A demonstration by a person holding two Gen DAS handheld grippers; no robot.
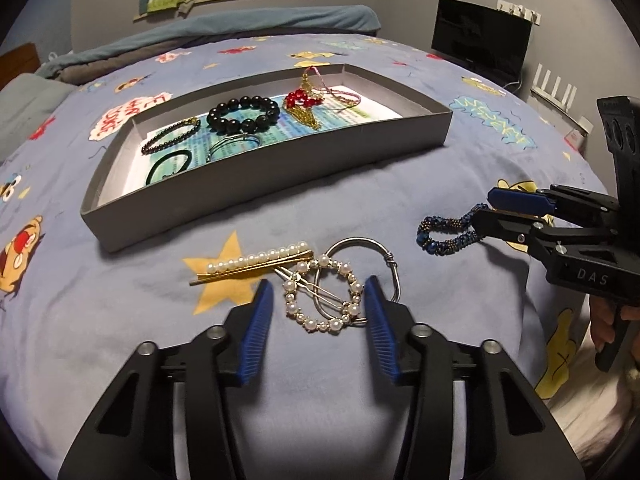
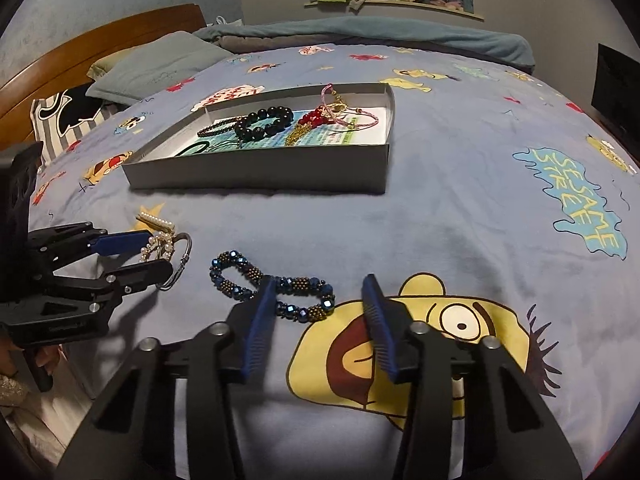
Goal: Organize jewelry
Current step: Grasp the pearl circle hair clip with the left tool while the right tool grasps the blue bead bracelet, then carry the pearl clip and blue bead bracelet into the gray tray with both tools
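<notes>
While both tools hovered low over the bed (image 1: pixel 400 208), the jewelry was divided between two places. Several pieces already lay inside the grey cardboard tray (image 1: pixel 256 184): a black bead bracelet (image 1: pixel 244 114), a red and gold piece, a pink cord and a dark hair tie. Three pieces waited on the blue cartoon bedspread in front of the tray, well apart from it.

The left hand-held gripper (image 1: pixel 318 300) stood half open, its blue pads on either side of a round pearl hair clip (image 1: pixel 322 296) that lay across a silver wire bangle (image 1: pixel 364 268); the pads did not seem to press on it. A long pearl hair pin (image 1: pixel 256 264) lay just beside, touching the clip at one end.

The right hand-held gripper (image 2: pixel 318 296) was also half open. Its left pad stood over the middle of the blue beaded bracelet (image 2: pixel 276 284), with one end of the bracelet between the pads and the looped end outside; I could see no grip.

To do this step well, I think each tool should sink until the pads nearly touch the soft cover, then close slowly. The left one must catch only the clip's rim, or the bangle may come along. The right one should shift a little toward the bracelet before closing, because the beads can roll out.
</notes>
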